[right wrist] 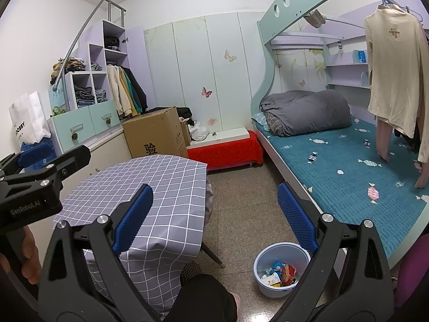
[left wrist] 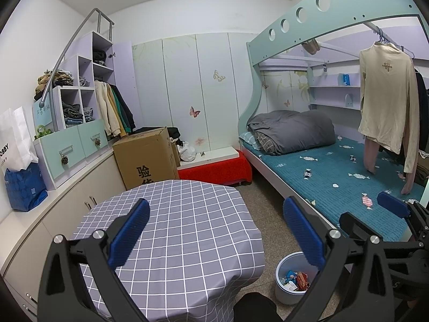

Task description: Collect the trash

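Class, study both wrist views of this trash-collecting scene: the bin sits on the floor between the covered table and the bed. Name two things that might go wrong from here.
1. The trash bin stands on the floor close to the person's knee; a leg movement might tip it and spill the wrappers.
2. Both the left gripper and the right gripper are open and empty; reaching down, a finger could snag the draped checked tablecloth.

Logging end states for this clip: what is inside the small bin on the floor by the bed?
The bin holds a loose pile of wrappers: blue, red, orange, plus a white and yellow piece. What lies beneath the pile is covered, and the near wall hides part of the bottom.
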Action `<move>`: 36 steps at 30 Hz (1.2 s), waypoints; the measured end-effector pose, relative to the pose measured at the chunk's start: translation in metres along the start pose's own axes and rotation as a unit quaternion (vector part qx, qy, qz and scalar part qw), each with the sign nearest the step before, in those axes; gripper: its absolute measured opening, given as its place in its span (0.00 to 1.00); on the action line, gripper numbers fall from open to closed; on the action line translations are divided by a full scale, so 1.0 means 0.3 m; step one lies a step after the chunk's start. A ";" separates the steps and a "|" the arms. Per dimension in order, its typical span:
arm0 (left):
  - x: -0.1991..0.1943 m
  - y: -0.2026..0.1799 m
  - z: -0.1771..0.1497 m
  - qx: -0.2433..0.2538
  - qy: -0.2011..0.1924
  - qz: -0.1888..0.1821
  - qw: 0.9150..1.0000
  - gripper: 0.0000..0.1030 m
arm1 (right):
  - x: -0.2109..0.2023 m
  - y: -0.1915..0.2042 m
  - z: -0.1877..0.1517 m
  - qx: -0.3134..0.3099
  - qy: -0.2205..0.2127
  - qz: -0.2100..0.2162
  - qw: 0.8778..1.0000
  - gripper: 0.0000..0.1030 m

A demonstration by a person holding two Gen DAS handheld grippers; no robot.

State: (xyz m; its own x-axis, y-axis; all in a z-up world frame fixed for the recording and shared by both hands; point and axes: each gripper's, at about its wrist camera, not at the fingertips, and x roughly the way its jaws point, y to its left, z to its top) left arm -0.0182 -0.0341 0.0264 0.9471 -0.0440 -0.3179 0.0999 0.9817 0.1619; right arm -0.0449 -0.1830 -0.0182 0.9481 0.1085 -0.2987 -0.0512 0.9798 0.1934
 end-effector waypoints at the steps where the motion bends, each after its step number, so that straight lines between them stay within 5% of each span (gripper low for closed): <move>1: 0.000 -0.001 0.000 0.000 0.000 0.000 1.000 0.95 | 0.001 0.001 -0.004 0.000 0.000 0.000 1.000 0.89; 36: 0.015 0.011 -0.004 0.006 0.004 -0.003 1.000 0.95 | 0.003 0.024 -0.021 0.002 0.003 0.001 1.000 0.89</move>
State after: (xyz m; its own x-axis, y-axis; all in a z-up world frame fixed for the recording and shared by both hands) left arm -0.0140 -0.0309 0.0244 0.9440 -0.0484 -0.3263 0.1091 0.9793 0.1703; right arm -0.0464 -0.1749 -0.0230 0.9459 0.1124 -0.3044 -0.0528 0.9789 0.1974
